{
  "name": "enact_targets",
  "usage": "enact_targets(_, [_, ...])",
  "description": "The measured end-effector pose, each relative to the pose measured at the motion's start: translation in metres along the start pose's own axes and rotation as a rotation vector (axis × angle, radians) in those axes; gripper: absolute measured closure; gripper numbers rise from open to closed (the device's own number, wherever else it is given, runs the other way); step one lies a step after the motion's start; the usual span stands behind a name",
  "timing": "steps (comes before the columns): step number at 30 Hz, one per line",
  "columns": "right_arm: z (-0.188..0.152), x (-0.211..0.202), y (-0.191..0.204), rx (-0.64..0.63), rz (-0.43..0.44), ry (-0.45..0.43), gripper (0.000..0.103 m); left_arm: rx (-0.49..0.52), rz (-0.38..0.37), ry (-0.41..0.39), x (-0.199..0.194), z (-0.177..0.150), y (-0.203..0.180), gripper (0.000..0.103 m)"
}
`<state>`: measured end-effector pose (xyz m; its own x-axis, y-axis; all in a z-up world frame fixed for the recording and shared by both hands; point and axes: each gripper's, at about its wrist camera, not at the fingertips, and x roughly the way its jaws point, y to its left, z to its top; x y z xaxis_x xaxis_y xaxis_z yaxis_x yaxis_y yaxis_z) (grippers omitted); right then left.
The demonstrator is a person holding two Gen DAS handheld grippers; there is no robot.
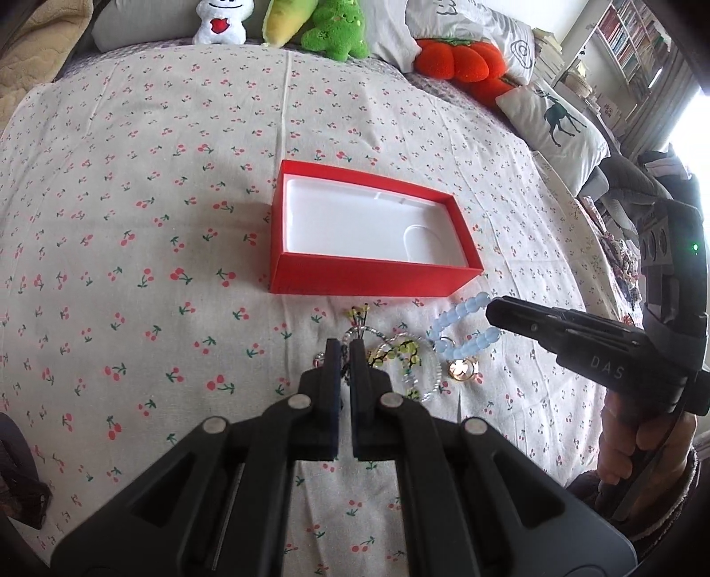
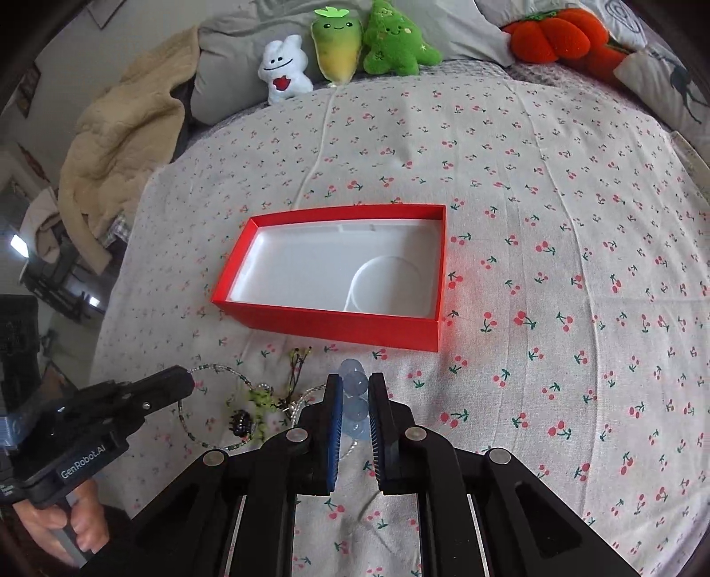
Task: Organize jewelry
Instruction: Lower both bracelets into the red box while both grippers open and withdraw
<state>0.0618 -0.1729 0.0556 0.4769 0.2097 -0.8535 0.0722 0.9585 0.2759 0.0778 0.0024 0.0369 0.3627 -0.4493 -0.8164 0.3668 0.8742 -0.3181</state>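
Your left claw (image 1: 345, 350) sits low in the middle of its own view, its jaws drawn together on a thin clear-bead strand (image 2: 213, 368); in the right wrist view that strand loops out from the claw's tip at the lower left of the frame. Your right claw (image 2: 355, 390) is closed on the pale blue bead bracelet (image 1: 461, 324): the round beads show stacked between its two blue-faced fingers (image 2: 335, 426) just below the middle of the right view, and in the left view the bracelet hangs in a curve from the claw's tip at the right.

The red box (image 1: 372, 277) lies open on the cherry-print bedsheet (image 1: 133, 266), near the centre of both views, its white moulded tray showing nothing inside. The rest of the jewelry (image 1: 408, 359) is in a tangled heap on the sheet just below the box's near wall: yellow-green beads, dark beads, a coil of clear beads and a small gold piece (image 1: 461, 370) beside the blue bracelet.

Along the top edge of both views, plush toys (image 2: 386, 40) and an orange pumpkin cushion (image 2: 554, 33) line the head of the bed.
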Motion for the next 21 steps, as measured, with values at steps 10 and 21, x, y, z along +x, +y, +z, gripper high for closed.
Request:
enact_targets(10, [0.008, -0.035, 0.005, 0.026, 0.037, -0.086, 0.092, -0.001, 0.014, -0.082, -0.014, 0.01, -0.014, 0.099])
enact_targets(21, [0.049, -0.031, 0.008, 0.065, 0.083, -0.17, 0.091, -0.05, 0.021, -0.181, 0.024, 0.05, 0.001, 0.099])
